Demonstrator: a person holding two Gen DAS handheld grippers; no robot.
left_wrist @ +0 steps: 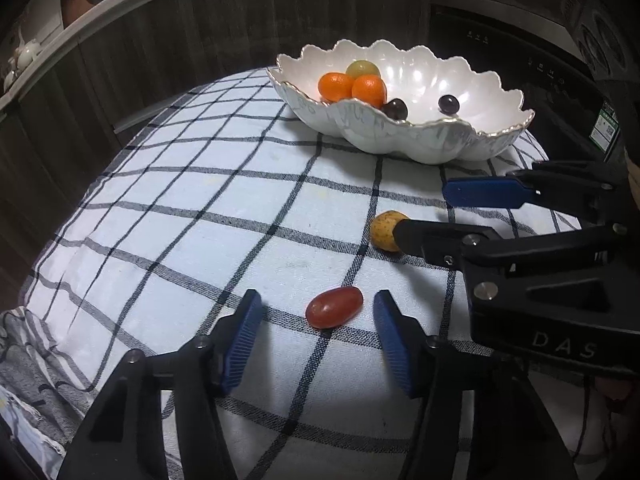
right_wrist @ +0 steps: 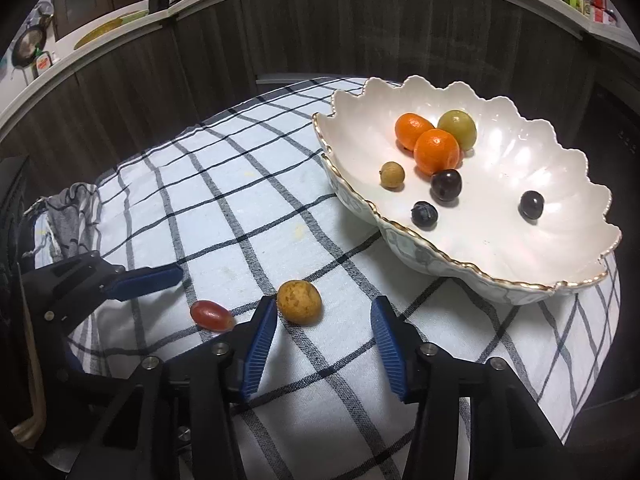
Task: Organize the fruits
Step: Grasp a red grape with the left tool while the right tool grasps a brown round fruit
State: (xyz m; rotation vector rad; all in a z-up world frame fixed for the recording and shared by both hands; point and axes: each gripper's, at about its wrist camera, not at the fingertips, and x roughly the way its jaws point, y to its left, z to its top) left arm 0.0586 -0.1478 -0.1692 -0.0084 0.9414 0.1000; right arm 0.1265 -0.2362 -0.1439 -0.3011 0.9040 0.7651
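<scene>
Standing over the checked cloth (right_wrist: 256, 184), I'd say both grabs are set up but not made. Furthest left, the left gripper (left_wrist: 318, 320) has its jaws apart around the red grape (left_wrist: 334, 307), which lies on the cloth between the blue pads (left_wrist: 244, 340), touching neither. The grape sits lengthwise across the gap, so closing on it should be slow and light; it looks soft and smooth and could squirt out or split if pinched hard. Dropping the tips a little more, so the pads meet its middle and not its upper curve, seems wise.

Next to the right, the right gripper (right_wrist: 324, 316) is also apart, with the small speckled yellow-brown fruit (right_wrist: 299, 302) just beside its left pad and well clear of the other. I judge that it ought to slide left to centre the fruit before squeezing, or the round thing may roll away. The two tools stand close together, so one hand should lift first to avoid a knock.

Furthest right, the scalloped white bowl (right_wrist: 568, 280) holds two small oranges (right_wrist: 436, 151), a green fruit (right_wrist: 458, 129), a little tan one (right_wrist: 392, 175) and three dark berries (right_wrist: 446, 185). Both loose fruits probably belong there, lowered in gently, not dropped.
</scene>
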